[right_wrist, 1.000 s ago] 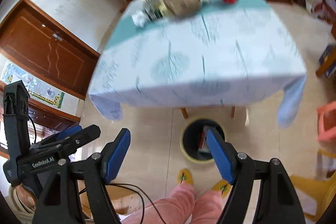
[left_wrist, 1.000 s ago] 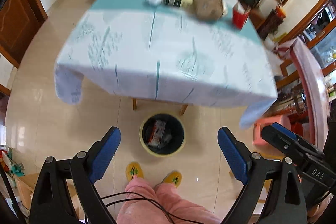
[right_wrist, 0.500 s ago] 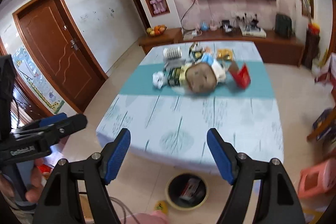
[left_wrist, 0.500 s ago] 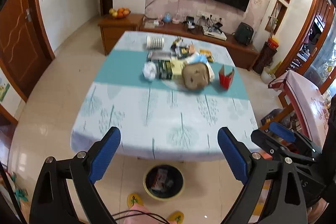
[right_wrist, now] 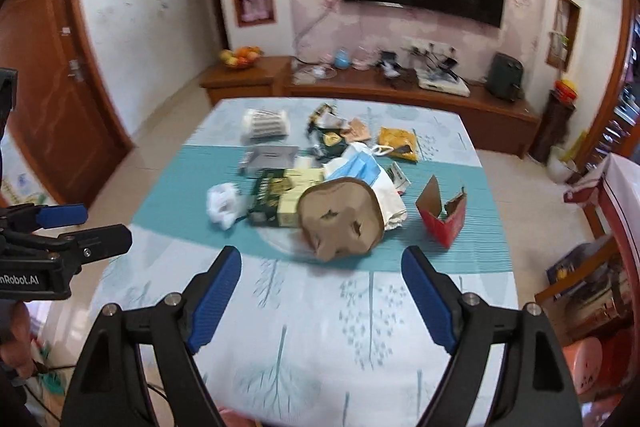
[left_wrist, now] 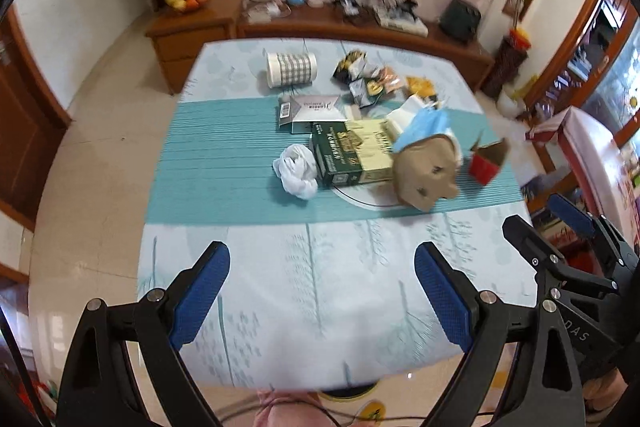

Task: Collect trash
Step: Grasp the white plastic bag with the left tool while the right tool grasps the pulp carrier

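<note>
While both grippers hang over the near edge of the bench (left_wrist: 332,307), the step in hand seems to be the approach to the next piece of trash; nothing is grasped.

From the left wrist view, the left gripper (left_wrist: 322,291) has its jaws wide, with only tablecloth between them. The trash lies in a heap on the teal stripe, beyond the jaws: a white wad (left_wrist: 297,169) on the left, a green box (left_wrist: 346,157) just beside it, then a brown bag (left_wrist: 426,173) and a red carton (left_wrist: 486,163) to the right. Farther off lie a roll (left_wrist: 292,69) and small wrappers (left_wrist: 366,79). The right gripper (left_wrist: 560,231) shows at the right edge. A sliver of the bin (left_wrist: 347,391) shows below the cloth; its inside is hidden.

From the right wrist view, the right gripper (right_wrist: 322,287) has just been opening its jaws; they are wide and empty. The brown bag (right_wrist: 340,223) sits just beyond them, and the red carton (right_wrist: 442,213) to its right. The white wad (right_wrist: 224,205) is at the left of the heap.

I judge that the next move needs a reach forward and down to one piece, probably the bag or the wad, then a firm closing.

Both views are blurred, so labels cannot be read. The blue and white items (right_wrist: 362,167) behind the bag are partly covered, and I cannot tell what they are.
</note>
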Demonstrator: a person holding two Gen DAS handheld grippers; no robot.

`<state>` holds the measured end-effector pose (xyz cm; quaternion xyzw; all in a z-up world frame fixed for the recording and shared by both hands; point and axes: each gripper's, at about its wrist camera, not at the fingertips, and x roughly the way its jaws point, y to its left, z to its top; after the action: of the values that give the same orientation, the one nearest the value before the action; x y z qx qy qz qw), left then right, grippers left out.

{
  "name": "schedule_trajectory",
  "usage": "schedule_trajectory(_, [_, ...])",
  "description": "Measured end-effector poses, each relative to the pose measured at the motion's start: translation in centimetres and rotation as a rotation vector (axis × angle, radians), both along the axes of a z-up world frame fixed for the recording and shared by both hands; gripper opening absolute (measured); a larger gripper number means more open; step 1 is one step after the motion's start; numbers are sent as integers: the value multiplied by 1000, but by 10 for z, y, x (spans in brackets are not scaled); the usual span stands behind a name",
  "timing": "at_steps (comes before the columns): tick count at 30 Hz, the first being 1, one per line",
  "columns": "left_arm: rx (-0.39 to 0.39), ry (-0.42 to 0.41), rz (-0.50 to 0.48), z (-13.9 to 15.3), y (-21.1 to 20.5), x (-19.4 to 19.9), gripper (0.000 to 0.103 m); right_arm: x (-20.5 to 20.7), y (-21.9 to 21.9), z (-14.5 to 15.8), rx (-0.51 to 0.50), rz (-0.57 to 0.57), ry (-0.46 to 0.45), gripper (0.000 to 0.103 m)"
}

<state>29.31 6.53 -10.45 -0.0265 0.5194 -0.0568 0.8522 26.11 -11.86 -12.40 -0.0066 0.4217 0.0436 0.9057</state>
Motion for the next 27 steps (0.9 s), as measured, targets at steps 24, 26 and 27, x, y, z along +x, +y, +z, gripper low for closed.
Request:
schedule_trajectory(24, [8,263,-129,-156,11,170,75,105,35,-113,-261,-134,144,83])
schedule_trajectory(26, [17,284,-141,-163,9,171,64,104,33,-114,-244,-147,147,80])
schedule_trajectory(27, [14,293,-145,-165,8,171,55,104,32,-113,-238,-150,148,77])
